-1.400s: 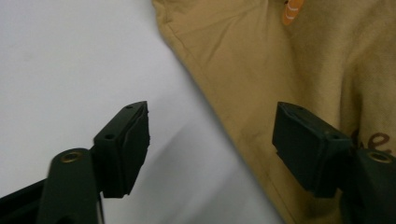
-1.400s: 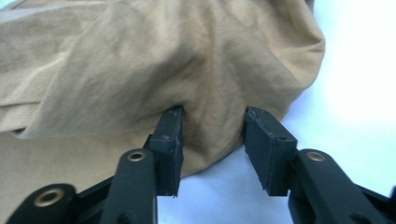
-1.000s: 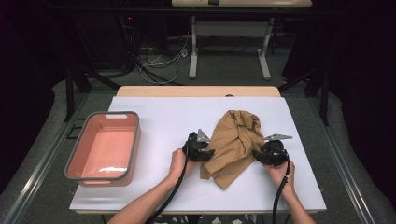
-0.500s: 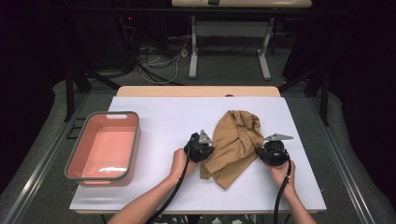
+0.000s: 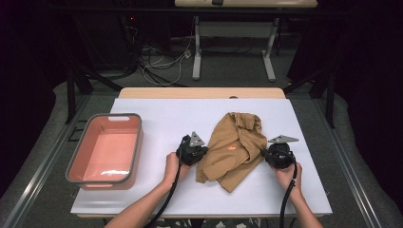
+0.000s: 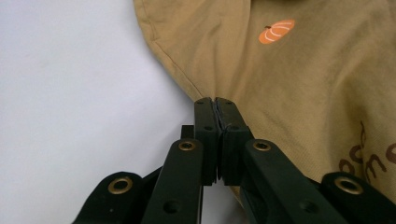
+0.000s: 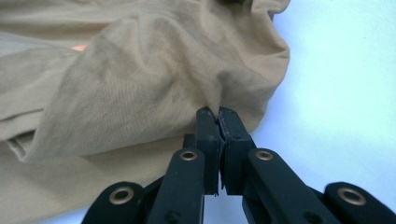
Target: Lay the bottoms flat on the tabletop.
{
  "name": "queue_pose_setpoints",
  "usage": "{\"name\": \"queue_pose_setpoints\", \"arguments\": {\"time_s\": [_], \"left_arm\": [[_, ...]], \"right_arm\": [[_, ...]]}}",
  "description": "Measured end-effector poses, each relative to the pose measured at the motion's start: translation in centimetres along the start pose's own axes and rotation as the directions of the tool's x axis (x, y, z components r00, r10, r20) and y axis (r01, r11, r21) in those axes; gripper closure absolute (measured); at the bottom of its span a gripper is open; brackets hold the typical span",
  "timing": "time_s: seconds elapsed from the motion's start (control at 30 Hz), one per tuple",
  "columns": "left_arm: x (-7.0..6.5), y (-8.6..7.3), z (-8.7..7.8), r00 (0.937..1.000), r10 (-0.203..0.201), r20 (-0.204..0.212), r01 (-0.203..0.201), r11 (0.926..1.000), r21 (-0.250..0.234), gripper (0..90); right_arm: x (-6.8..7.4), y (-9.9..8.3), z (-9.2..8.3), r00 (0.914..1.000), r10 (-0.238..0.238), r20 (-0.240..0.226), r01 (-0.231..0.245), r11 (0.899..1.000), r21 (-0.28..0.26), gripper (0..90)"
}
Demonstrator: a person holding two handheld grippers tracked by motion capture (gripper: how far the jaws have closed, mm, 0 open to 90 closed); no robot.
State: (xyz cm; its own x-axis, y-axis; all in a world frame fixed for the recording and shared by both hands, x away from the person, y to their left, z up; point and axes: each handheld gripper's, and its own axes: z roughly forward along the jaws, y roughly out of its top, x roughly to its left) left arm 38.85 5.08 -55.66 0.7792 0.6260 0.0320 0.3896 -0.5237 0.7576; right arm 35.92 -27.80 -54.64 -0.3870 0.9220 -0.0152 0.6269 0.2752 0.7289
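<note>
Tan shirt (image 5: 236,148) | long axis seemingly near-to-far | both jaws clamp its edges

Dark room, grey floor (image 5: 43,190), cables (image 5: 161,59), white table legs (image 5: 196,47)

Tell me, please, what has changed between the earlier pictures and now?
Both tongs have closed on the tan shirt: the left tongs pinch its edge, the right tongs pinch a fold on the other side. The left hand drew slightly away from the shirt, toward the pink tray. The right hand, the tray and the white table stayed as they were.
</note>
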Motion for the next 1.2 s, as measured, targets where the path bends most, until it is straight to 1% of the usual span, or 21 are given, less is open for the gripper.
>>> {"name": "queue_pose_setpoints", "arguments": {"time_s": [0.07, 0.2, 0.23, 0.37, 0.4, 0.43, 0.47, 0.53, 0.6, 0.63, 0.7, 0.77, 0.8, 0.83, 0.87, 0.93, 1.0, 1.07, 1.1, 1.13, 1.2], "left_arm": [[0.2, -0.4, -0.4, 0.9999, -0.002, -0.014, 0.002, 1.0, -0.004, 88.4], [0.5, -1.2, -1.3, 0.9996, -0.011, -0.028, 0.011, 0.9999, -0.006, 88.4], [0.5, -1.4, -1.5, 0.9995, -0.009, -0.031, 0.009, 0.9999, -0.007, 88.4], [0.6, -2.2, -2.3, 0.9989, -0.008, -0.047, 0.008, 1.0, -0.004, 88.4], [0.6, -2.3, -2.5, 0.9988, -0.009, -0.048, 0.009, 1.0, 0.001, 88.4], [0.7, -2.4, -2.7, 0.9986, -0.011, -0.052, 0.011, 0.9999, -0.001, 88.3], [0.7, -2.5, -2.8, 0.9983, -0.011, -0.058, 0.011, 0.9999, 0.001, 88.3], [0.8, -2.7, -3.3, 0.9975, -0.016, -0.069, 0.016, 0.9999, 0.001, 88.3], [0.9, -2.9, -3.6, 0.997, -0.02, -0.074, 0.02, 0.9998, -0.003, 88.3], [0.9, -3.0, -3.8, 0.9965, -0.018, -0.082, 0.018, 0.9998, 0.005, 88.3], [0.8, -3.3, -4.0, 0.9963, -0.017, -0.085, 0.018, 0.9998, 0.012, 88.3], [0.7, -3.7, -4.3, 0.9962, -0.009, -0.087, 0.011, 0.9997, 0.022, 88.3], [0.7, -3.8, -4.4, 0.9965, -0.014, -0.082, 0.017, 0.9995, 0.026, 88.3], [0.7, -4.0, -4.6, 0.9964, -0.01, -0.084, 0.012, 0.9996, 0.026, 88.2], [0.7, -4.1, -4.7, 0.9965, -0.012, -0.083, 0.014, 0.9996, 0.026, 88.3], [0.8, -4.3, -5.0, 0.9967, -0.013, -0.079, 0.016, 0.9995, 0.029, 88.2], [0.9, -4.3, -5.1, 0.9972, -0.023, -0.072, 0.025, 0.9993, 0.029, 87.9], [1.1, -4.2, -5.1, 0.998, -0.018, -0.062, 0.019, 0.9995, 0.027, 87.3], [1.1, -4.1, -5.1, 0.9978, -0.026, -0.06, 0.028, 0.9992, 0.028, 86.1], [1.2, -4.0, -5.0, 0.9977, -0.032, -0.059, 0.033, 0.9993, 0.019, 83.5], [1.4, -3.7, -4.9, 0.9971, -0.042, -0.063, 0.044, 0.9989, 0.017, 76.3]], "right_arm": [[0.1, 0.0, 0.0, 1.0, 0.0, -0.003, 0.0, 1.0, -0.001, 88.4], [0.3, 0.1, 0.0, 1.0, 0.004, -0.001, -0.004, 1.0, 0.001, 88.3], [0.2, 0.1, 0.1, 1.0, -0.006, -0.001, 0.006, 1.0, -0.003, 88.3], [0.4, 0.2, 0.1, 0.9999, -0.012, -0.004, 0.012, 1.0, -0.007, 88.2], [0.5, 0.2, 0.1, 0.9999, -0.016, 0.0, 0.016, 1.0, -0.004, 88.1], [0.6, 0.2, 0.1, 0.9999, -0.01, -0.002, 0.01, 1.0, -0.007, 88.1], [0.7, 0.3, 0.1, 0.9999, -0.009, -0.009, 0.009, 1.0, -0.008, 88.0], [0.8, 0.3, 0.2, 0.9997, -0.022, -0.004, 0.022, 1.0, -0.008, 88.0], [1.0, 0.3, 0.2, 0.9997, -0.024, -0.002, 0.024, 1.0, -0.009, 87.8], [1.0, 0.4, 0.3, 0.9997, -0.025, 0.0, 0.025, 1.0, -0.007, 87.7], [1.1, 0.3, 0.3, 0.9993, -0.037, -0.002, 0.037, 0.999, -0.005, 87.4], [1.2, 0.4, 0.4, 0.9996, -0.028, -0.009, 0.028, 1.0, -0.001, 86.9], [1.3, 0.4, 0.5, 0.9992, -0.039, -0.012, 0.039, 0.999, -0.003, 86.0], [1.3, 0.4, 0.6, 0.999, -0.04, -0.018, 0.04, 0.999, -0.003, 85.3], [1.2, 0.4, 0.6, 0.9986, -0.051, -0.015, 0.051, 0.999, 0.002, 84.9], [1.4, 0.4, 0.6, 0.9989, -0.043, -0.017, 0.043, 0.999, 0.003, 82.3], [1.5, 0.5, 0.5, 0.9986, -0.05, -0.018, 0.05, 0.999, 0.005, 78.3], [1.7, 0.6, 0.2, 0.9983, -0.056, -0.017, 0.056, 0.998, -0.002, 72.5], [1.7, 0.7, 0.1, 0.9973, -0.072, -0.014, 0.072, 0.997, 0.001, 70.6], [1.9, 0.8, 0.0, 0.9975, -0.069, -0.015, 0.069, 0.998, -0.003, 68.1], [2.1, 1.0, -0.4, 0.9977, -0.066, -0.016, 0.066, 0.998, -0.013, 63.5]]}}
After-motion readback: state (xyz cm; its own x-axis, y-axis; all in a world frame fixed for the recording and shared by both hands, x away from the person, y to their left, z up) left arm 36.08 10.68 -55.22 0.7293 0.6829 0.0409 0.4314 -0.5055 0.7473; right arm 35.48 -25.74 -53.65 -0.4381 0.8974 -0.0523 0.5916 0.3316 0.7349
